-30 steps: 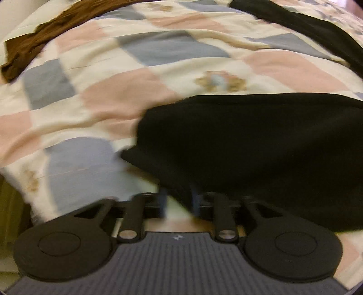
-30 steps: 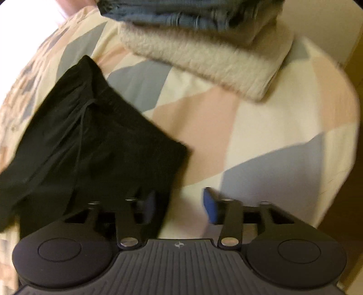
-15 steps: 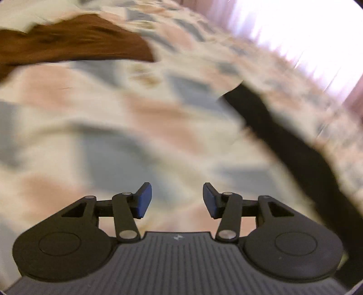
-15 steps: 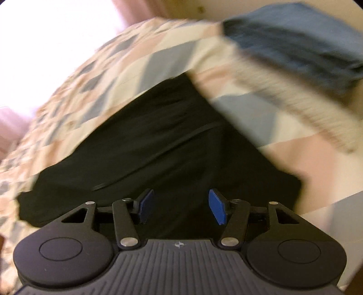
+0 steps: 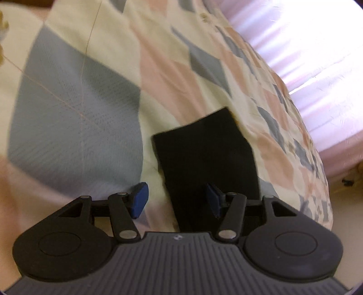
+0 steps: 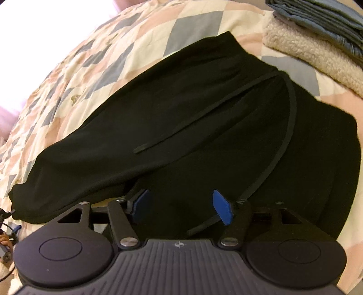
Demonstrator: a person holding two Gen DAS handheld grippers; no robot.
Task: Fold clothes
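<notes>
1. Lying spread on the quilted bed [image 6: 68,74], the black trousers [image 6: 181,118] are unheld; both the left gripper [image 5: 175,202] and right gripper [image 6: 181,208] are opening, nothing pinched.
2. The loose drawstring [image 6: 288,127] could be snagged instead of cloth, spoiling the fold.

Black trousers [image 6: 204,127] with black drawstring [image 6: 283,140], quilt [image 5: 95,95] in cream, pink and grey-blue diamond patchwork, cream fleece [image 6: 301,47] under folded blue denim [image 6: 322,18], blue pads [image 5: 139,202] on black tool, pale pink curtain [image 5: 317,68]

Near end of black fabric trousers [image 6: 204,136]: we lose it behind the gripper body.
Folded blue denim stack [image 6: 322,20]: cut off by our frame's top-right edge.
</notes>
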